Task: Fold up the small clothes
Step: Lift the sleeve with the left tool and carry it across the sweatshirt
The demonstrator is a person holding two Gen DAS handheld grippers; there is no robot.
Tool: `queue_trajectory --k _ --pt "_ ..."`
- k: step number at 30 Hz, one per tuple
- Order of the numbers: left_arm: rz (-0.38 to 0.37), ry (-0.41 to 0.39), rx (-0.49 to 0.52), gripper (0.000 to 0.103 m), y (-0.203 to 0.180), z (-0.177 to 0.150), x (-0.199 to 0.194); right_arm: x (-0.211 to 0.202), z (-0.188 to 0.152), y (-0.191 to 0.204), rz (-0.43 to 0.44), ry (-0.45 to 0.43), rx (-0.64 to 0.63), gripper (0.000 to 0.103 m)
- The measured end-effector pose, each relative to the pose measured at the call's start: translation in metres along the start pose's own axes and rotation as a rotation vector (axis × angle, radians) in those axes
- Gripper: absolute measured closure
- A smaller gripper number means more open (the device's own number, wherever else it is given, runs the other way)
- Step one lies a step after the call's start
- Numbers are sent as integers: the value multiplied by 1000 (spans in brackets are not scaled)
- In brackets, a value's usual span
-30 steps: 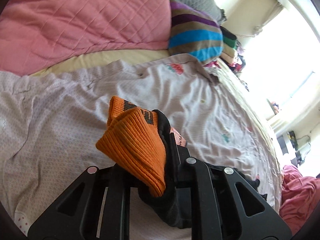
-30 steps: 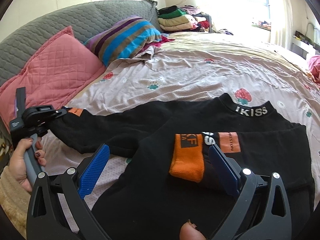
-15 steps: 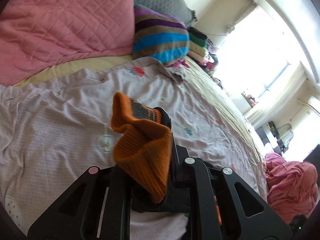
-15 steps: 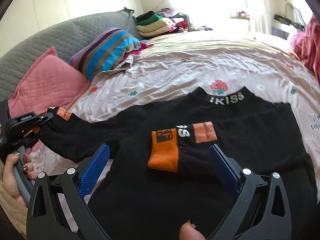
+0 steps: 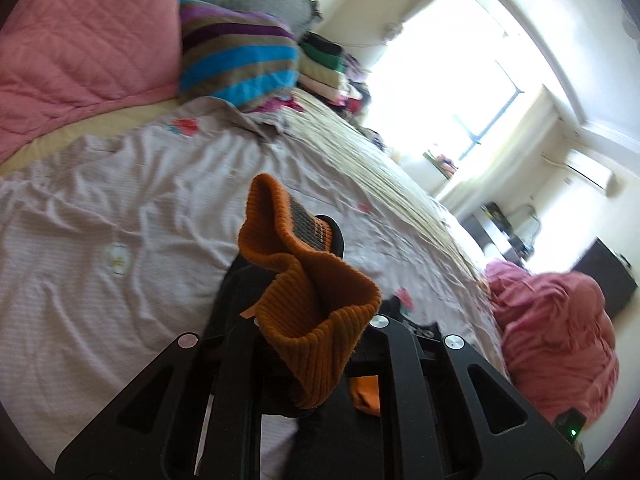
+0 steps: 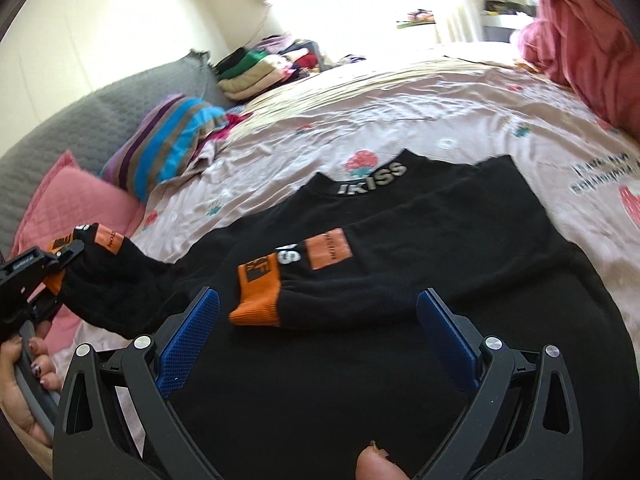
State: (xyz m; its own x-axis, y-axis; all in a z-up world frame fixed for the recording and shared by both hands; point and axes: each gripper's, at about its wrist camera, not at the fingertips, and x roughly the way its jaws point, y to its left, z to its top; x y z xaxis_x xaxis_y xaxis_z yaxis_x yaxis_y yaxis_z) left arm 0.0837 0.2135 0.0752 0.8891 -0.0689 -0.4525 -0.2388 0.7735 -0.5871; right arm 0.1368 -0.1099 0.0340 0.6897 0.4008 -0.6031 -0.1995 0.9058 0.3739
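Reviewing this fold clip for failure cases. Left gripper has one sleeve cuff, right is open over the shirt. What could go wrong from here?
1. The left gripper pinches only the edge of the orange cuff, which bulges out of the closed jaws; it could slip free mid-fold.
2. The other sleeve already lies folded on the black shirt; dragging the held sleeve across may displace it.
3. The open right gripper hovers just above the shirt and could snag it.

Left hand-held gripper (image 6: 60, 258) carried the orange cuff (image 5: 316, 320) inward, sleeve (image 6: 116, 280) now slack, bunched
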Motion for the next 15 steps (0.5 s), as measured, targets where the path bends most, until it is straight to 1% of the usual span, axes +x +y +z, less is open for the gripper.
queue_trajectory --k 3,7,14,15 --pt "-35 22 31 97 -12 -7 4 -6 -2 -14 -8 -6 43 5" --pt "-63 41 79 97 -28 -17 6 -12 -4 -31 -27 -13 80 5" --pt "-103 80 139 97 -47 -31 14 -19 -8 -46 -59 -24 110 5" --pt "-118 95 152 97 -52 -35 17 -20 -8 -48 -62 -28 116 5"
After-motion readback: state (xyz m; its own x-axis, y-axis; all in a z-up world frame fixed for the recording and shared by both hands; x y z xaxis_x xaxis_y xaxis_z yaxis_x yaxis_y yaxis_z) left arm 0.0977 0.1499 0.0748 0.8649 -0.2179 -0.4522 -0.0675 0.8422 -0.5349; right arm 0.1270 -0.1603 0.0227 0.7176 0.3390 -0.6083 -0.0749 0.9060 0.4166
